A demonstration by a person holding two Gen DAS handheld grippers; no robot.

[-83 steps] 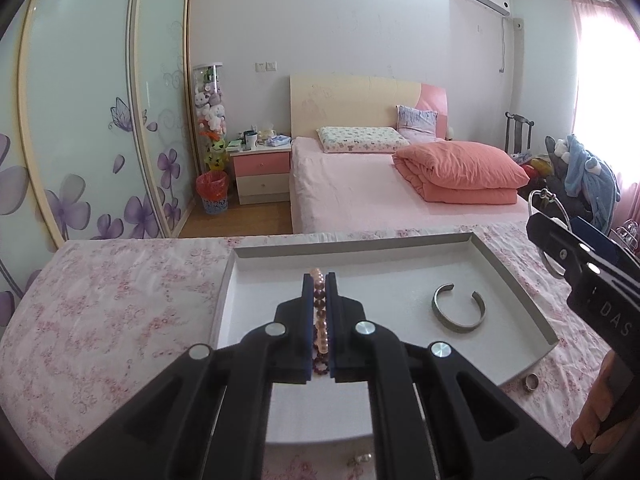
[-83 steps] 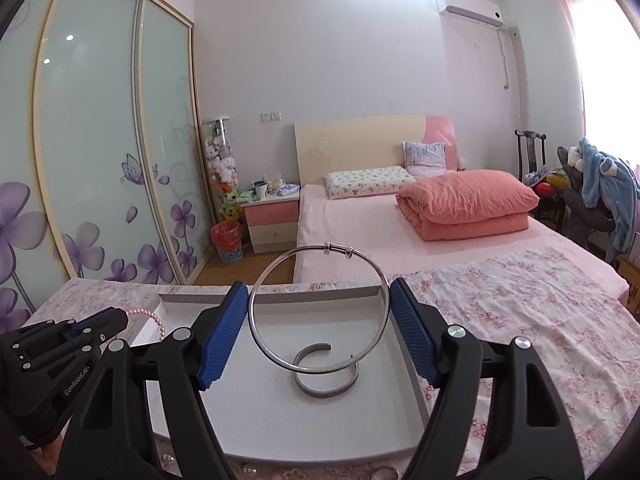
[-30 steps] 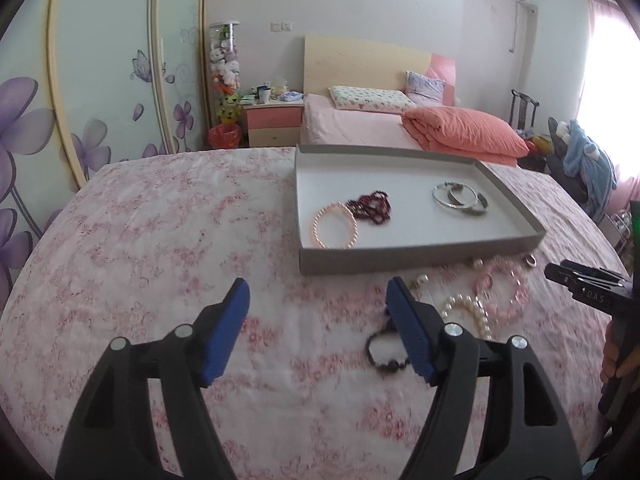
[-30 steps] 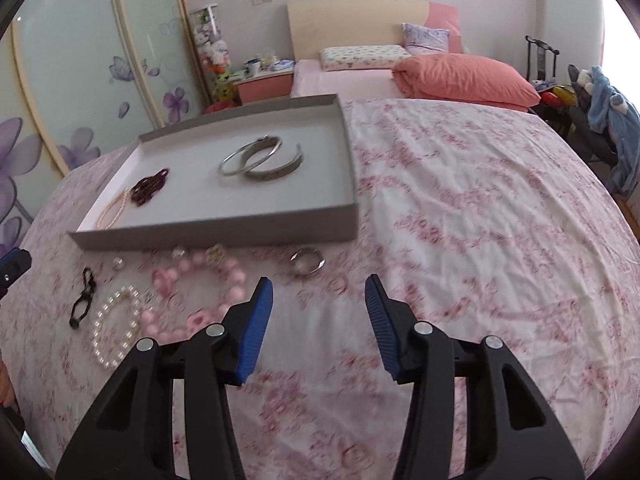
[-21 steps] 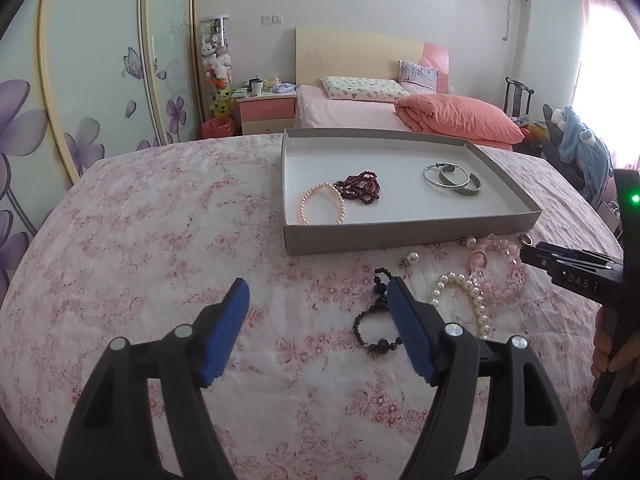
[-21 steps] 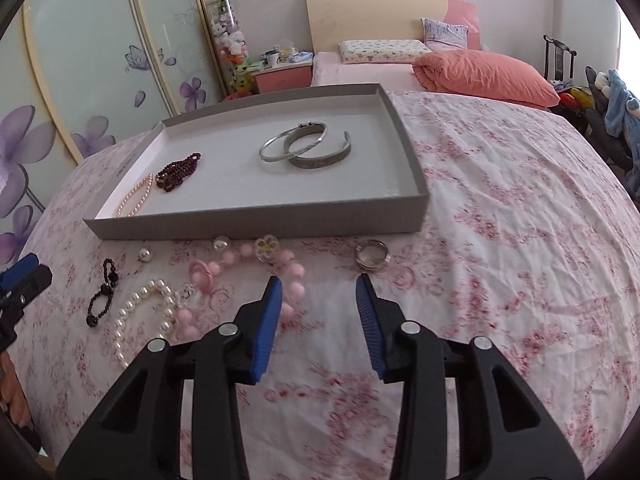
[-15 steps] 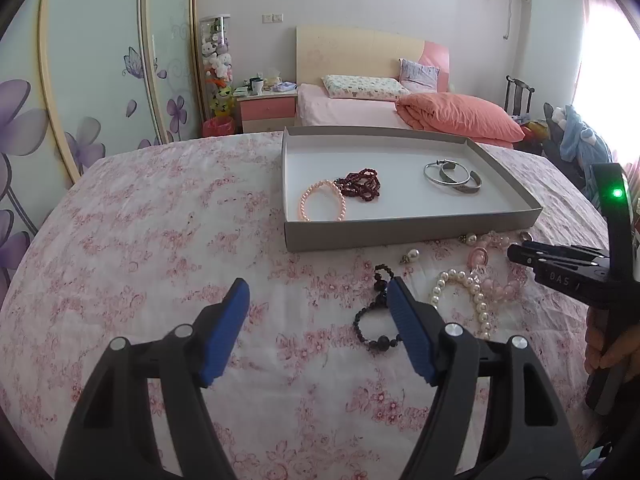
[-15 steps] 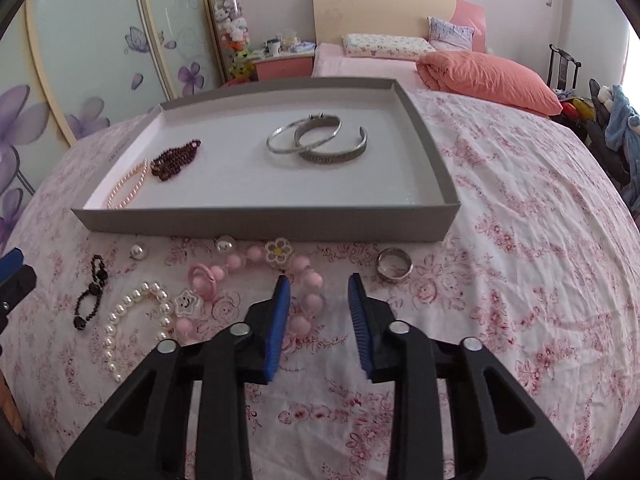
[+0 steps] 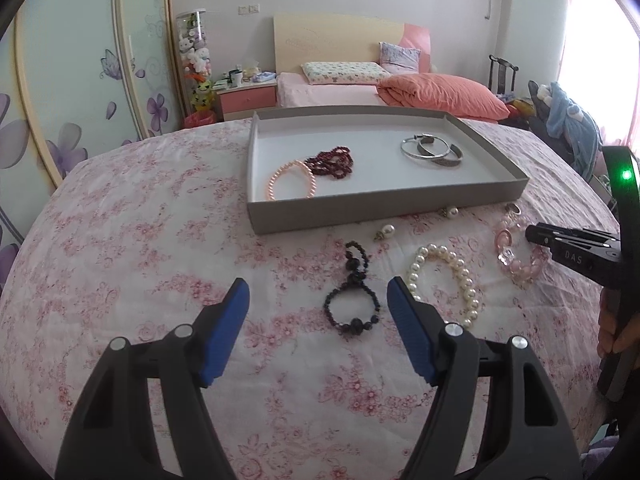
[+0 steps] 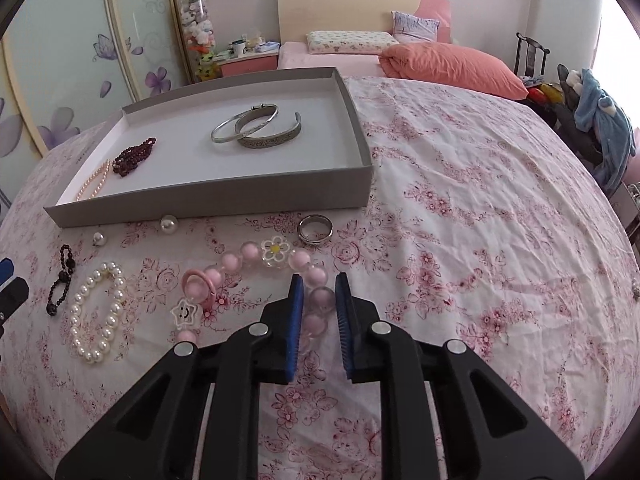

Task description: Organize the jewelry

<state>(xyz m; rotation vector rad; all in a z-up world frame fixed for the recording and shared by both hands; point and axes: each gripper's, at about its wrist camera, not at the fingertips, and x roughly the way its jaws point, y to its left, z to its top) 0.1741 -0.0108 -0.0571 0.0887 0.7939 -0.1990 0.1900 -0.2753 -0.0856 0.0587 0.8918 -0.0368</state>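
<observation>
Right gripper (image 10: 319,294) fingers pinch the pink round-bead bracelet (image 10: 256,276) at lower centre; light, limp, slippery beads, best taken across one bead. Left gripper (image 9: 318,304) fingers spread, empty

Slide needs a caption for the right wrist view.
Right claw closes on the pink bead bracelet beside the grey tray.

Glossy pearl bracelet (image 10: 96,312); matt card tray (image 10: 208,200); wrinkled cotton cloth (image 10: 480,208).
</observation>
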